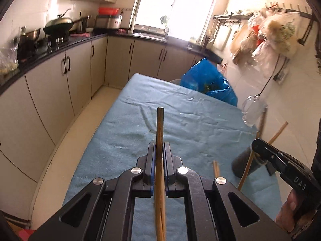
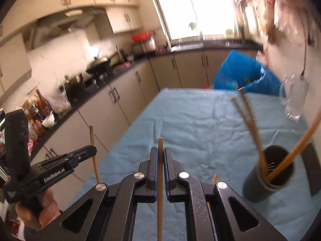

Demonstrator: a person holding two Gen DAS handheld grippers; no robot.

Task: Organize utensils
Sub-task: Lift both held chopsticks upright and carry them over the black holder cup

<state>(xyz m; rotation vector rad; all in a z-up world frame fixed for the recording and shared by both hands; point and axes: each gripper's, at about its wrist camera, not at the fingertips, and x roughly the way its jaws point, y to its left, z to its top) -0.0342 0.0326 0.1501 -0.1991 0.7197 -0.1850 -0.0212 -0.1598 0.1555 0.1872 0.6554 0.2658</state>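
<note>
- Right wrist view: the right gripper (image 2: pixel 159 161) is clamped on one chopstick (image 2: pixel 160 180), which runs straight along the gripper's own line, its tip sticking out past the pads towards 12 o'clock.
- The holder (image 2: pixel 268 180), a dark cup, stands on the blue cloth (image 2: pixel 180 120) at about 3 o'clock from this gripper, near and lower down. Several chopsticks already lean in it, fanning up and out towards 12 and 1 o'clock.
- Left wrist view: the left gripper (image 1: pixel 159 154) is likewise closed on a chopstick (image 1: pixel 159 140), lying along its fingers with the tip at 12 o'clock.
- From the left gripper the holder (image 1: pixel 243 165) sits at roughly 3 o'clock, partly behind the right gripper (image 1: pixel 258 143).
- Judgement: the right hand is the nearer to the holder (the left would have to reach across it), so it likely drops first.
- Each stick points forward, not down, so the wrist must tip it towards upright over the cup's mouth, steering clear of the leaning sticks.
</note>
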